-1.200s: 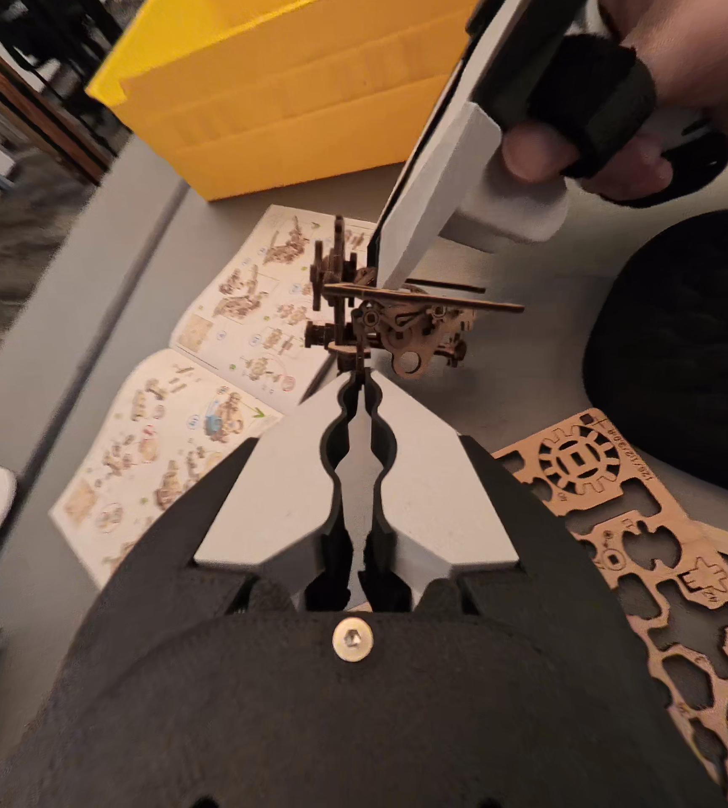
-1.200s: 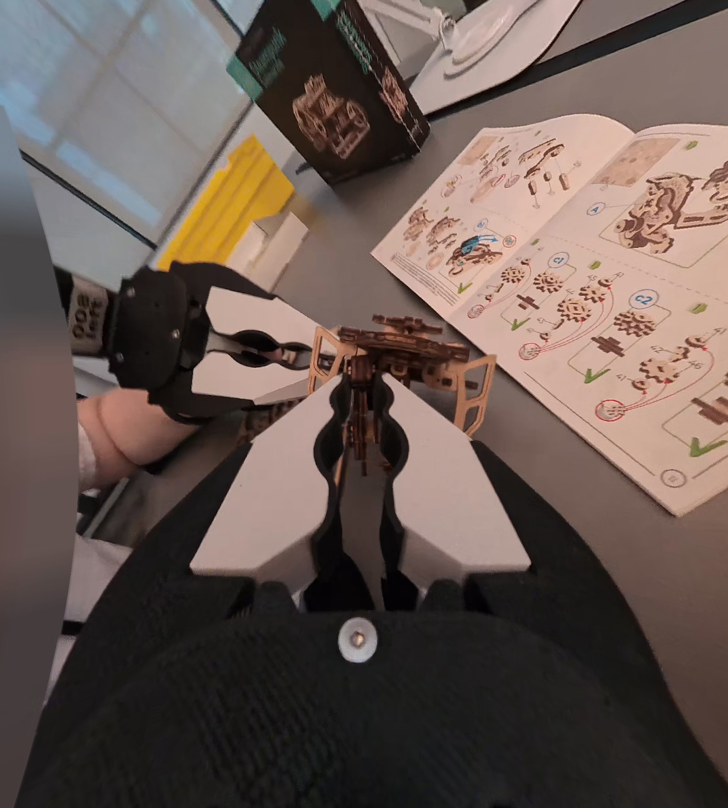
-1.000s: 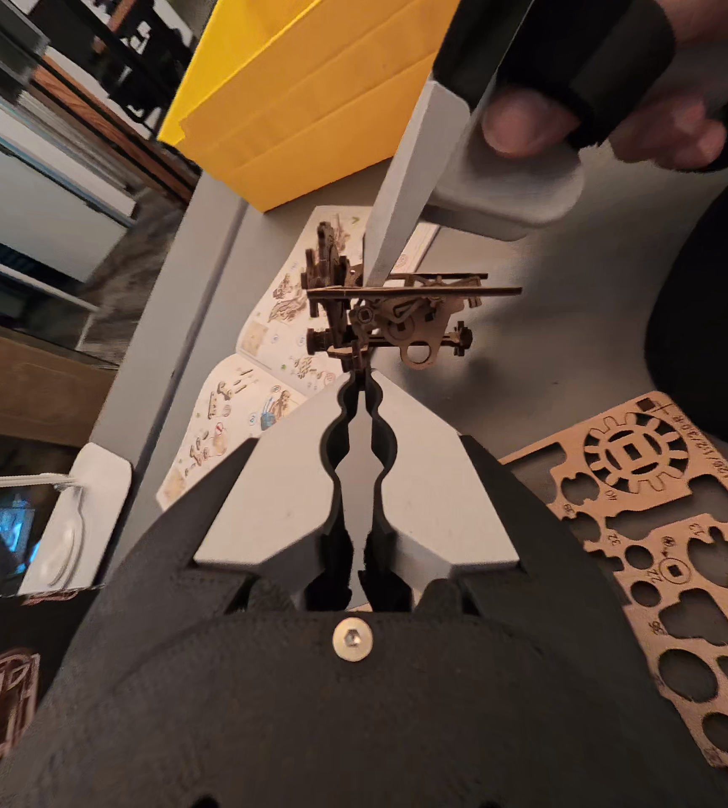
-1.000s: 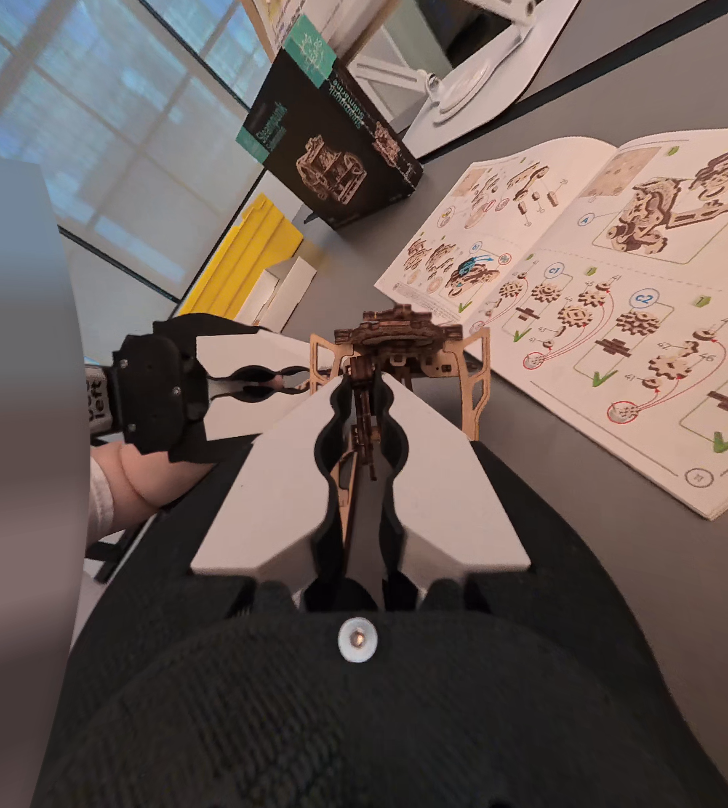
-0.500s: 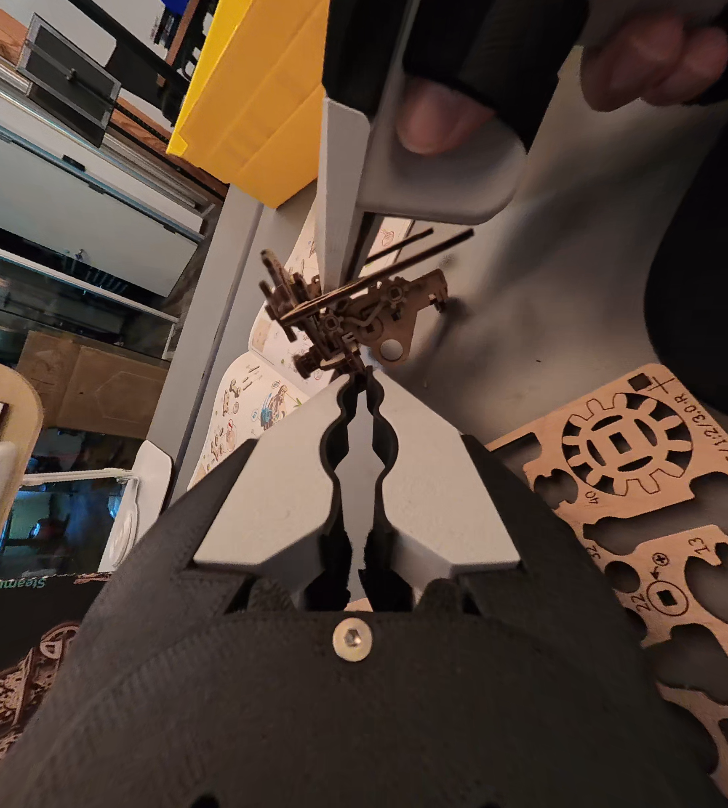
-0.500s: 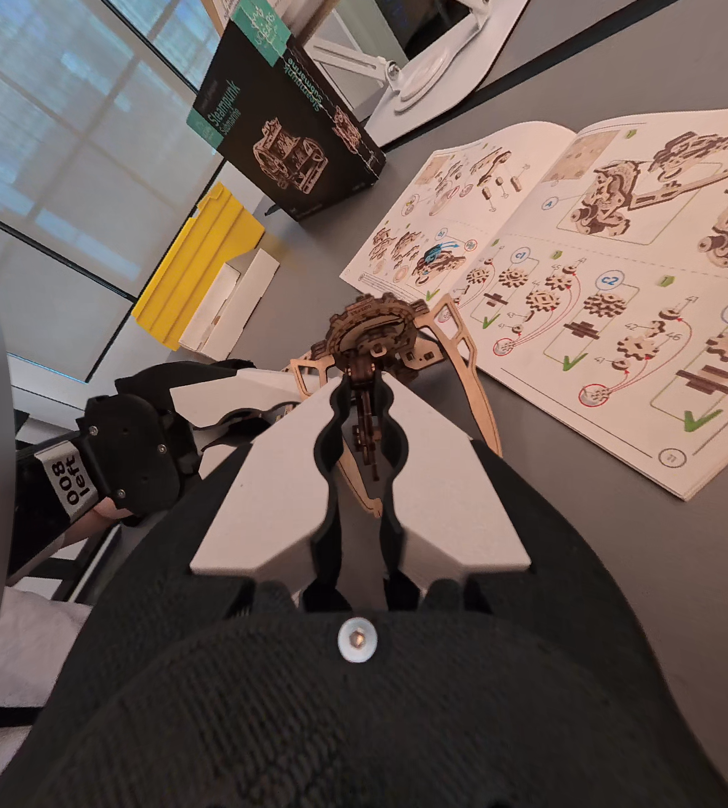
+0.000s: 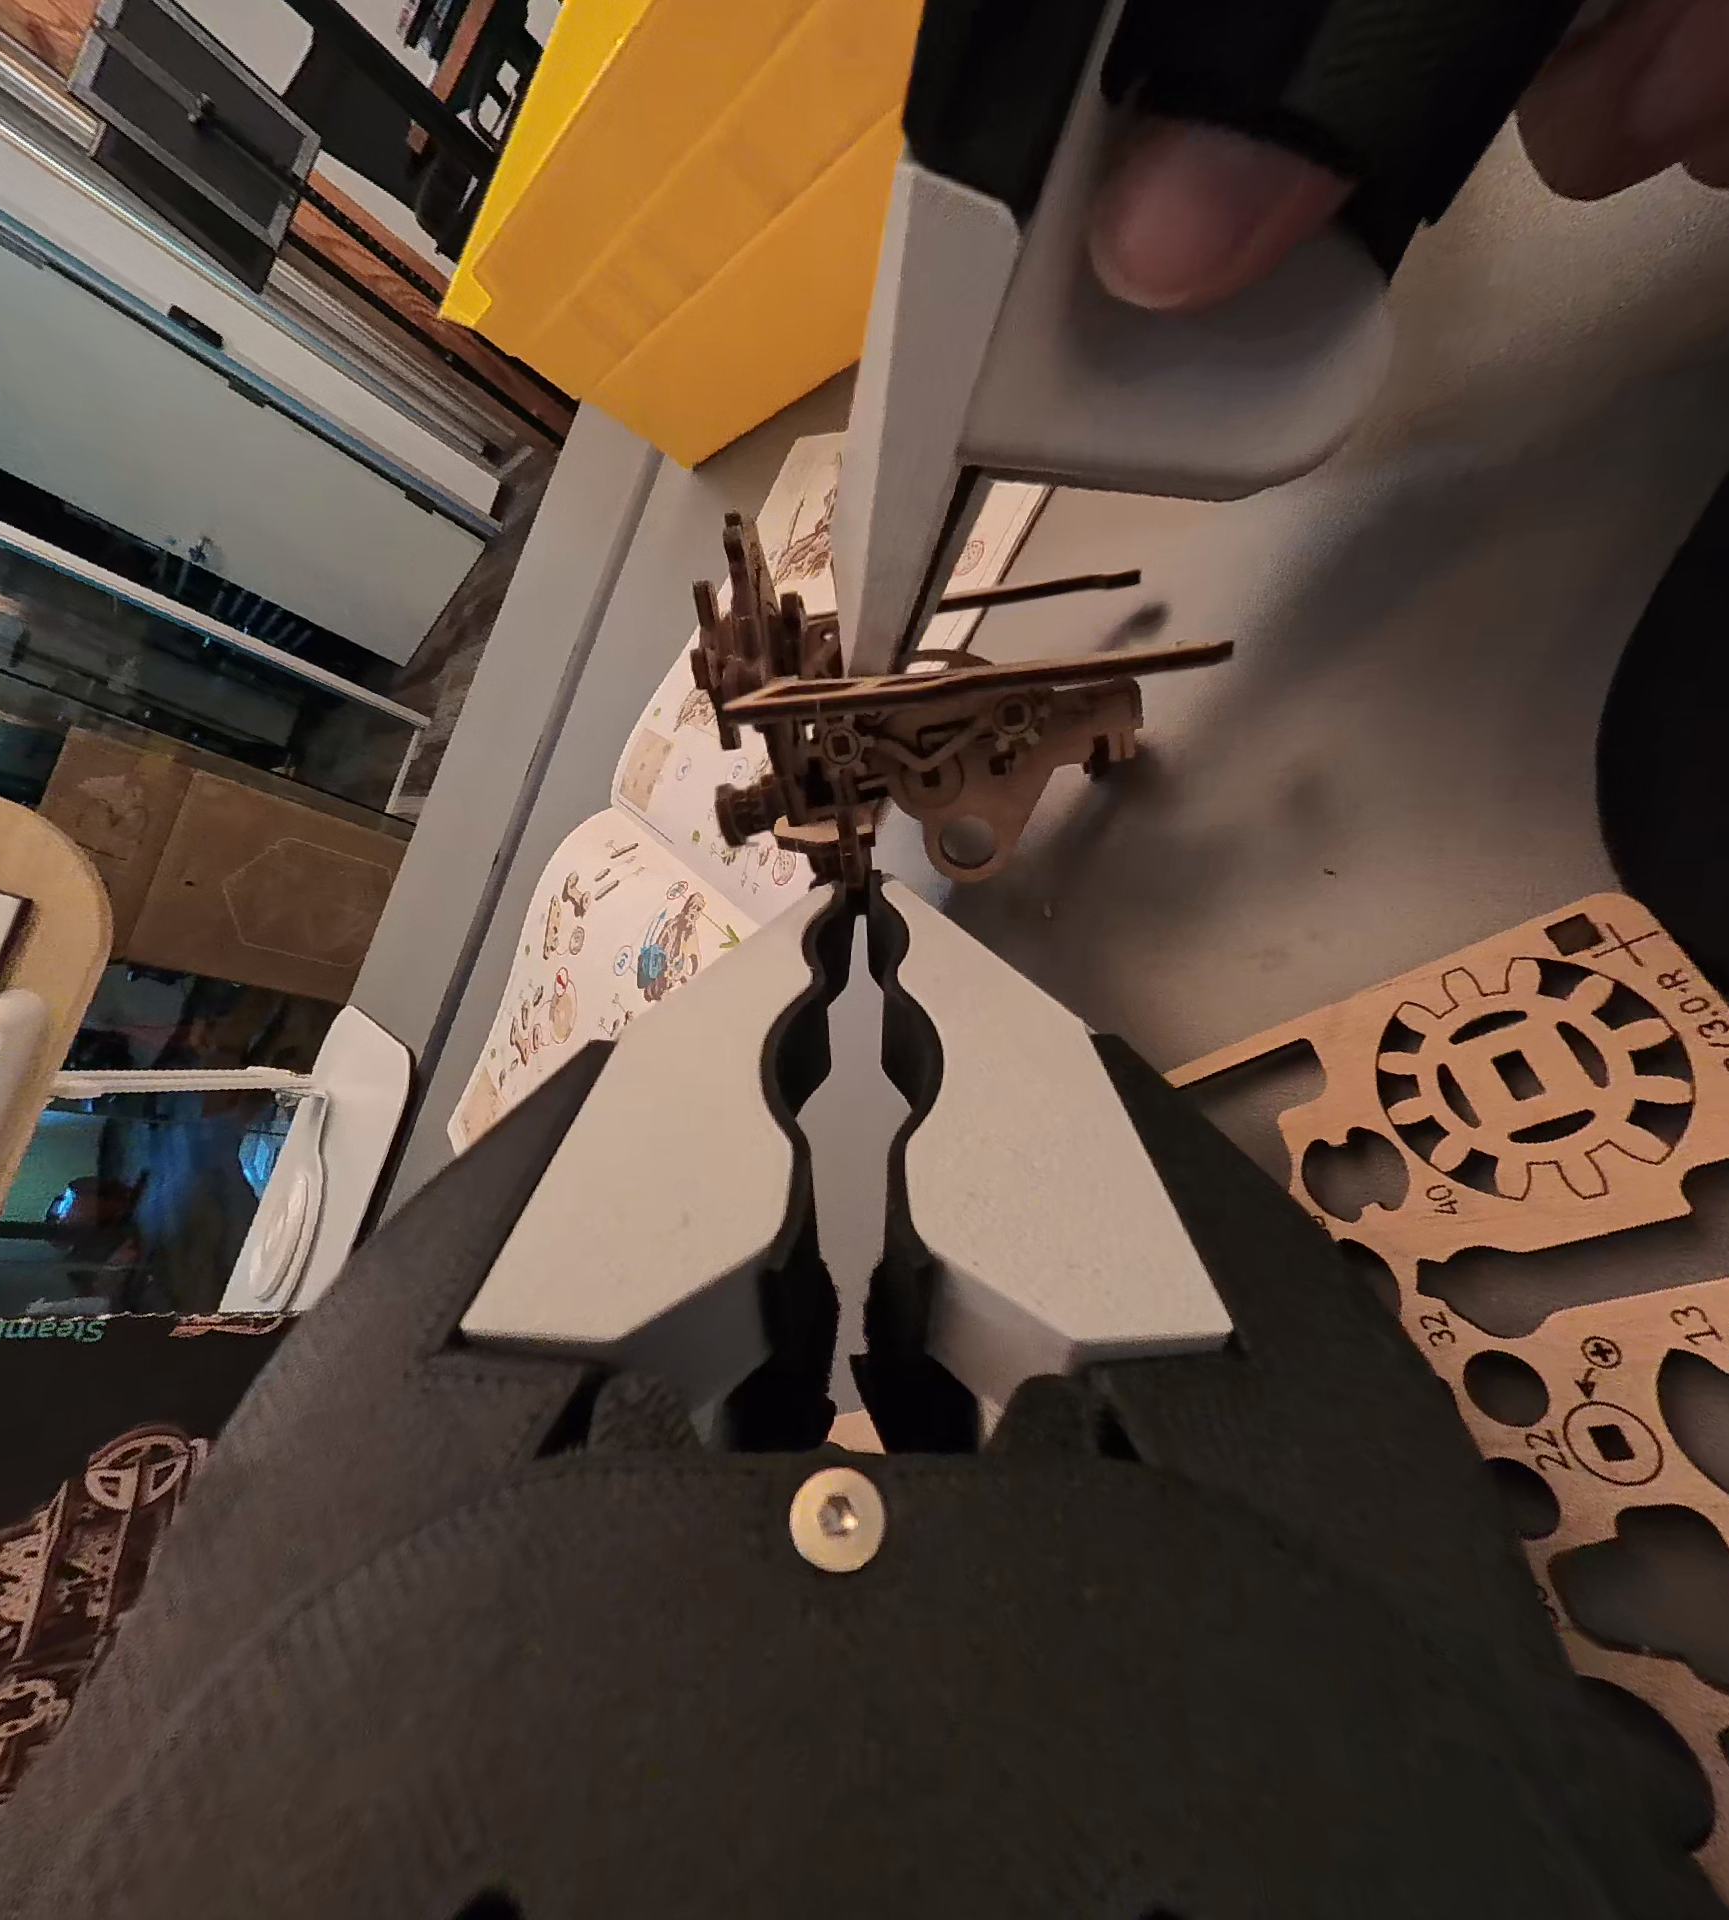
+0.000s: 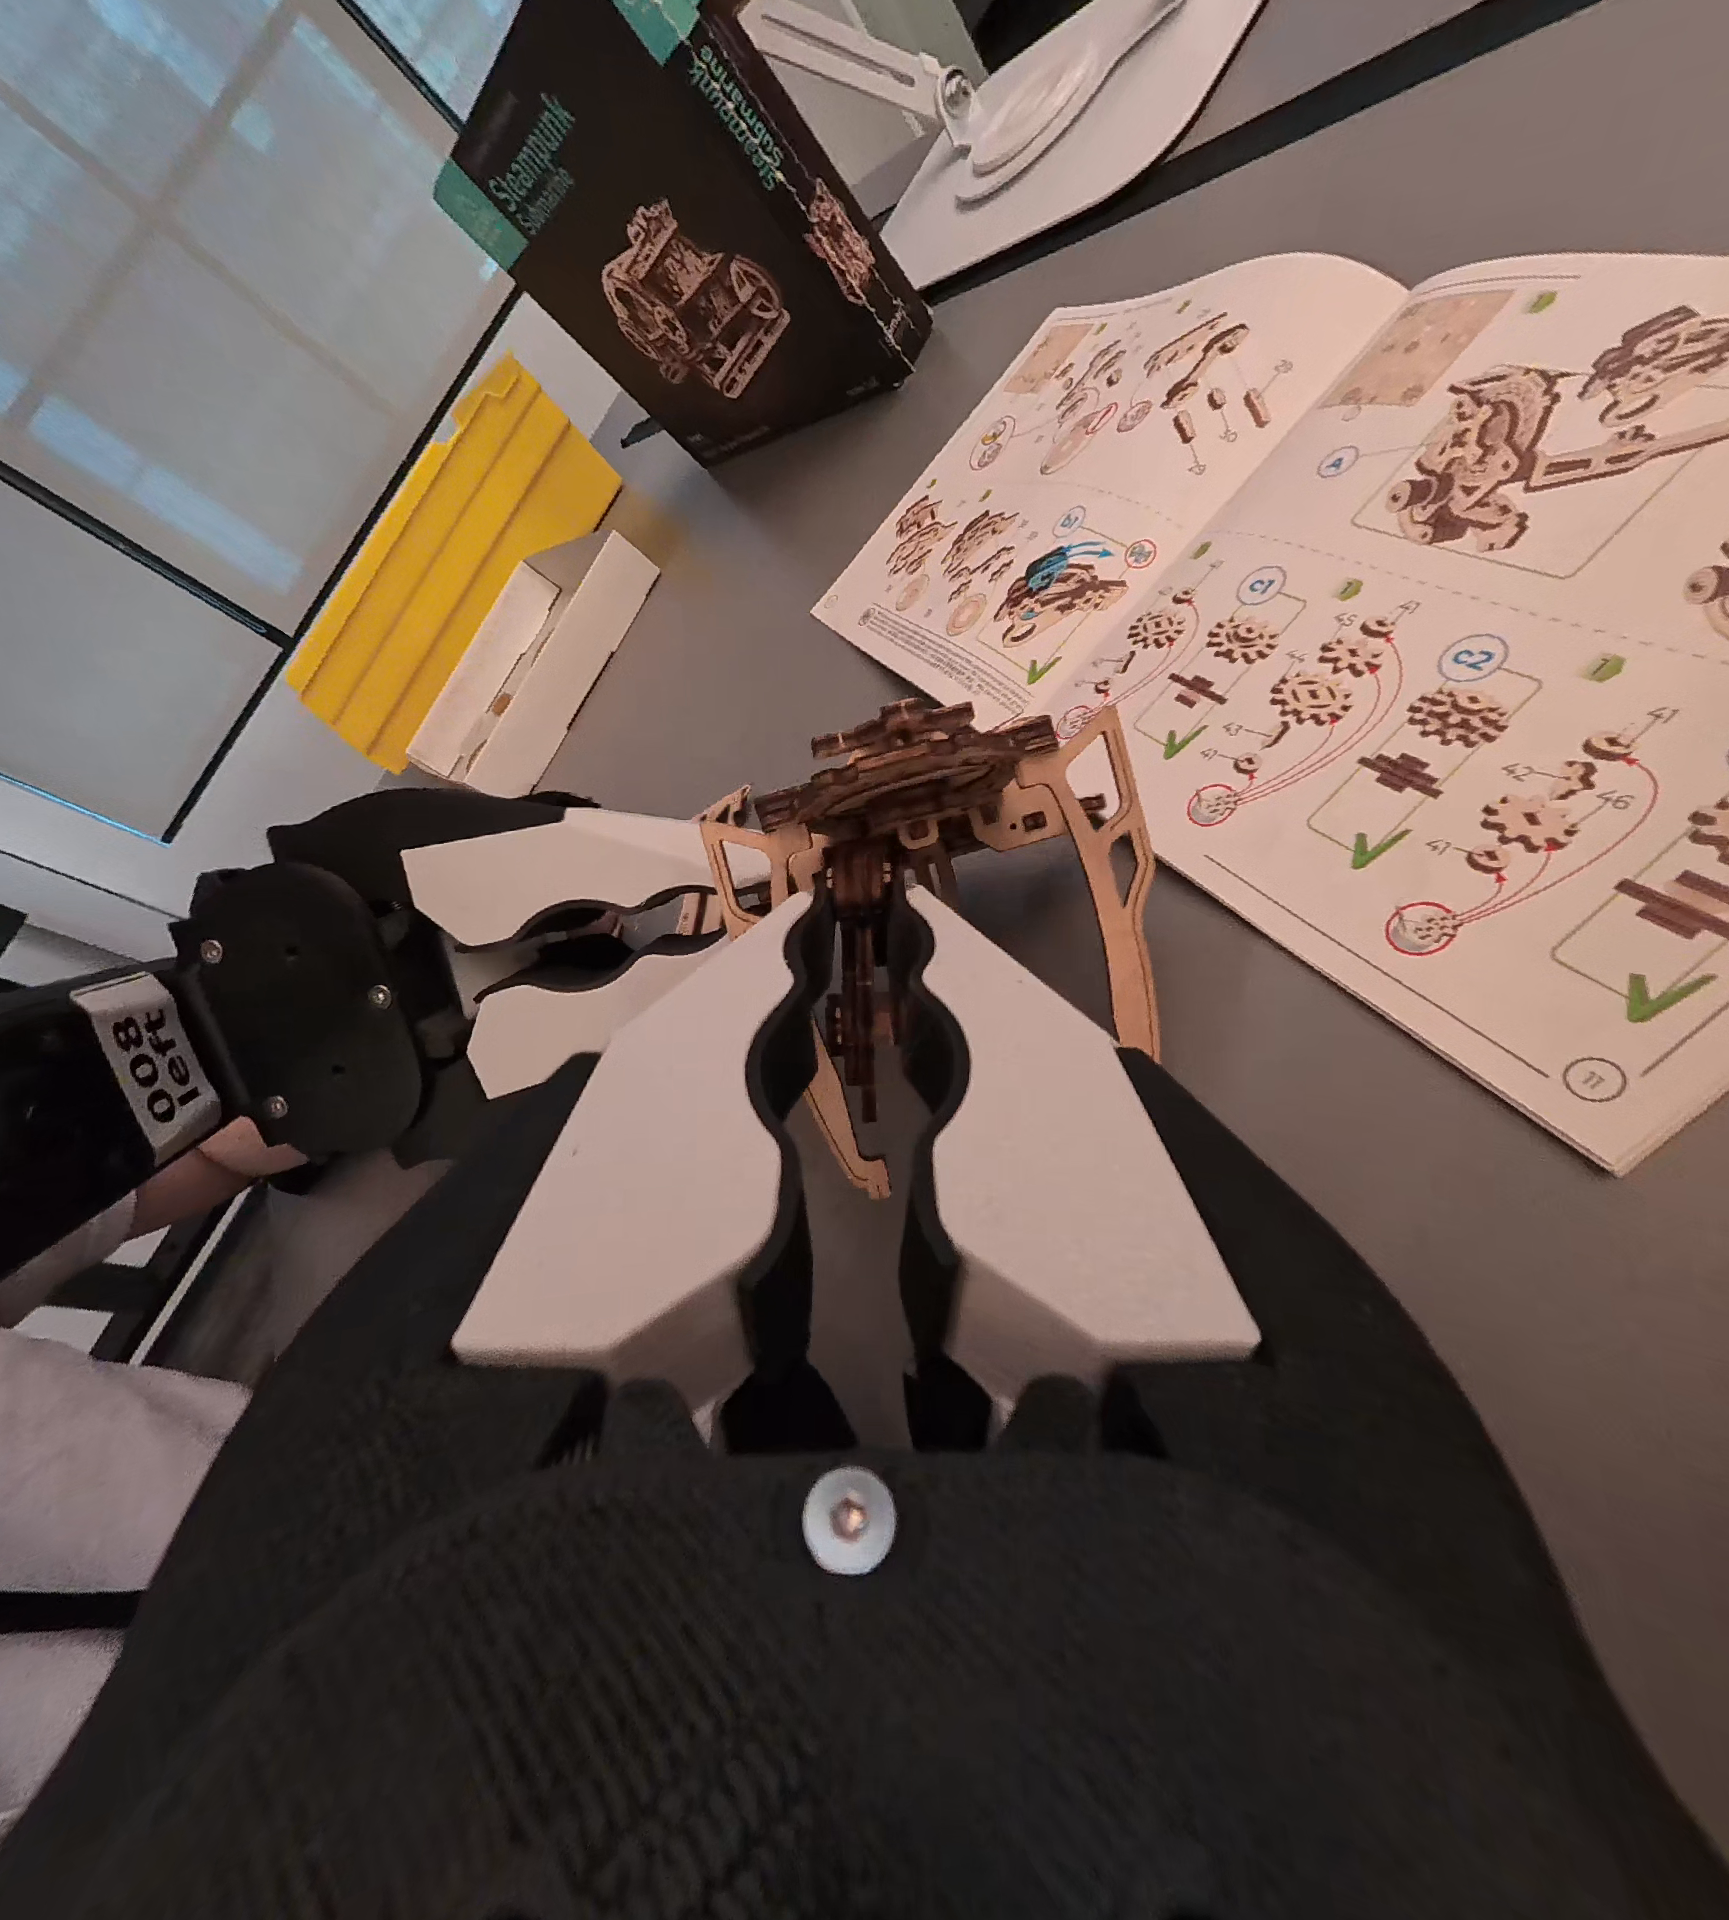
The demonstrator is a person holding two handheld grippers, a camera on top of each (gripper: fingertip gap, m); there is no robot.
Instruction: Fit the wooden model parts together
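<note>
Dark brown wooden model, yellow bin, grey table

Left claw pinched on wooden model, right claw gripping from above.

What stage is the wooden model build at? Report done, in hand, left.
Done: a dark-brown wooden gear assembly already exists. In hand: left gripper and right gripper both clamp it above the grey table. Left: the pale laser-cut plywood sheet still holds a gear.

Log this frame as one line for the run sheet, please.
left gripper: shut on wooden model | right gripper: shut on wooden model | model held above table | instruction booklet open
</note>
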